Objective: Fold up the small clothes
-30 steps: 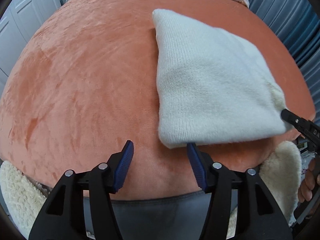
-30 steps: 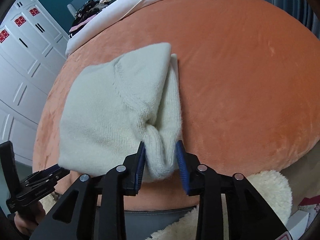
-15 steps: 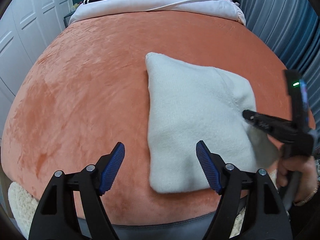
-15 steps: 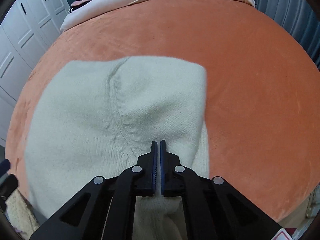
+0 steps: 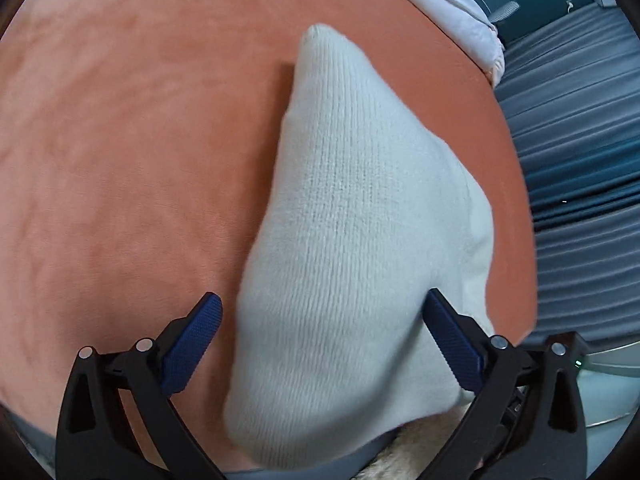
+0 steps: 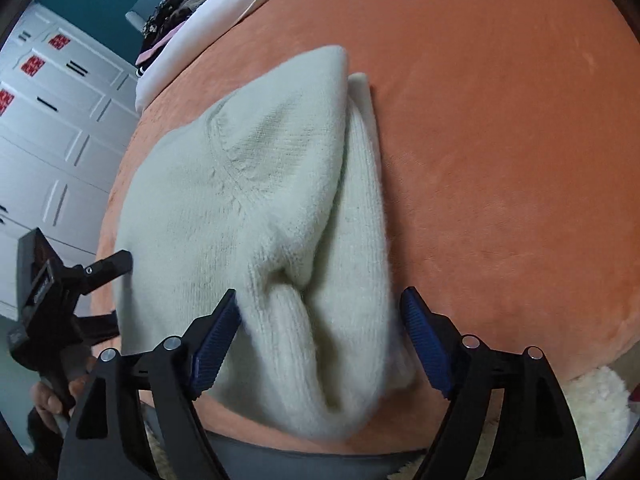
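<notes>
I count one cream knitted garment, lying at the near edge of the one orange blanket that carries it. I hold two grippers: my left gripper and my right gripper, each with two blue-padded fingers spread wide, so four pads in all. At the blanket's far edge I count one white sheet and one heap of dark clothes on it. Past the left edge stands one white wardrobe bearing three red stickers. One fleecy throw shows at the near right corner.
</notes>
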`<state>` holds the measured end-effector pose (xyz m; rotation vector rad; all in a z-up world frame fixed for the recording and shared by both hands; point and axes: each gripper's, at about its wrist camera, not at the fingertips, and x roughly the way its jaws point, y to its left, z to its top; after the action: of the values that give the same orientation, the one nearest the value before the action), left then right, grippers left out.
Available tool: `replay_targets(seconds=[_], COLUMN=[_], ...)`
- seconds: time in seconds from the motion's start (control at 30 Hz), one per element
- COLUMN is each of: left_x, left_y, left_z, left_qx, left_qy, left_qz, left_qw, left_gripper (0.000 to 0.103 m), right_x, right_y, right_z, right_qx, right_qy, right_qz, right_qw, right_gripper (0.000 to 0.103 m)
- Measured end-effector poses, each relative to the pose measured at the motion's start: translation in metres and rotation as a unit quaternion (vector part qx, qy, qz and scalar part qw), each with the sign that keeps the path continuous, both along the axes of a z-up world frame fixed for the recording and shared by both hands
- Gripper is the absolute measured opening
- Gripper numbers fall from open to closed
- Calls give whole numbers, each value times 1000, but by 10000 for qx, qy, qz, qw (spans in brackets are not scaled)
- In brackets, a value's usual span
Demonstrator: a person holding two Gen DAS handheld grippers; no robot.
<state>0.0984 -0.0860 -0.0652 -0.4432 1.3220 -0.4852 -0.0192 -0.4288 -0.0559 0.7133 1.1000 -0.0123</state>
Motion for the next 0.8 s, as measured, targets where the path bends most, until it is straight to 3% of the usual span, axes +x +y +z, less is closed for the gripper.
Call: replay_targets(seconds=[0.13,0.2,0.23,0.27,0.33,0.37,0.43,0.53,0.67,0.8], left_x=[11,12,12,11,4,-1,-12,-35,-74,-101], left_y=[-14,-21,-25,-28,-35,-39,-49,-59,-58,-54], left_z=[-18,-16,-13,-8,7,17,38,68,81,52], left_qx=[-403,-275,-179,-60,221,360,553,589,316,153], left_qy=[352,379,353,293,85,-56,-343,-533,-346,153], left_qz=[-99,-70,-113,-126,-212,-309,-559,-940,-1325,-1474], left_qw=[9985,9989,9992,9995,9995,9989,9963,9924,9901,9888], left_gripper=[98,98,98,96,82,78,63,57,56,66], right_x=[19,29,34,37,38,36,28,9,-38,-89], right_y=[0,2,4,6,7,5,6,13,2,-2], right_z=[-18,-20,-19,-17,-7,-1,17,53,75,62], right_qx=[583,538,464,365,299,311,223,-118,-127,-146], right_qy=[-171,-152,-157,-155,-223,-291,-523,-780,-691,-372], right_qz=[-190,-215,-202,-184,-200,-221,-228,-189,-368,-497], right_qw=[9980,9982,9986,9990,9991,9988,9981,9967,9968,9980], right_gripper=[96,95,89,73,47,41,39,38,38,38])
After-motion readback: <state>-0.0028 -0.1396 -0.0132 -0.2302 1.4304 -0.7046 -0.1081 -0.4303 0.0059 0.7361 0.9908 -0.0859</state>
